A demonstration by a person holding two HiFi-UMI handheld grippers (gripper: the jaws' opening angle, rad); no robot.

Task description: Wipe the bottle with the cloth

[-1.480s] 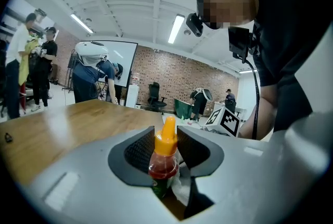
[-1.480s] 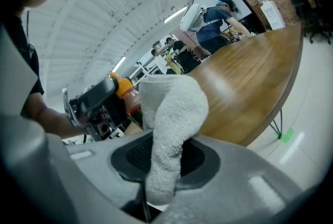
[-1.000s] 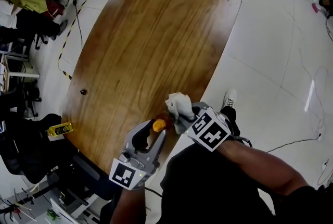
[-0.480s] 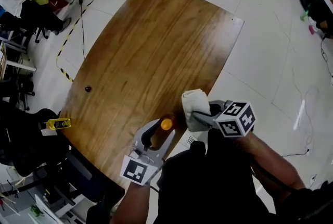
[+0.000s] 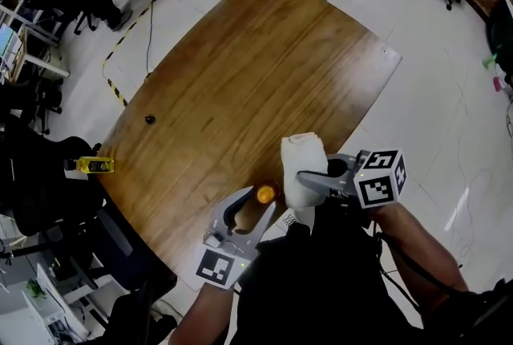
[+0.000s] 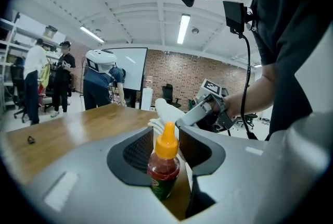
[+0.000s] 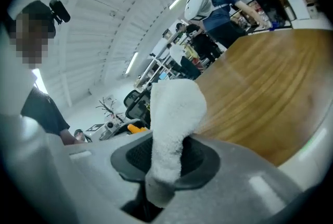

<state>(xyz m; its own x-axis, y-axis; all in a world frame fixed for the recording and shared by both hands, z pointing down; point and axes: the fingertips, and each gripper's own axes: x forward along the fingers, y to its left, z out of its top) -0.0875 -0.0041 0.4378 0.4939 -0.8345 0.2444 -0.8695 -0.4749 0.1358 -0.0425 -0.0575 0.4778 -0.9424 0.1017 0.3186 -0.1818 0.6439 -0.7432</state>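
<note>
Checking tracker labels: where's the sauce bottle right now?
Head view, lower centre: the bottle stands at the near edge of the table, between the opening jaws of the left gripper, just left of the cloth in the right gripper.

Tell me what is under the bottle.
The wooden table lies under the bottle, which stands between the left gripper's opening jaws. Its base is hidden by the gripper body, so contact cannot be confirmed.

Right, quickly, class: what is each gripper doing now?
Left gripper: jaws opening, bottle standing between them, apparently released.
Right gripper: jaws shut on the cloth.
</note>
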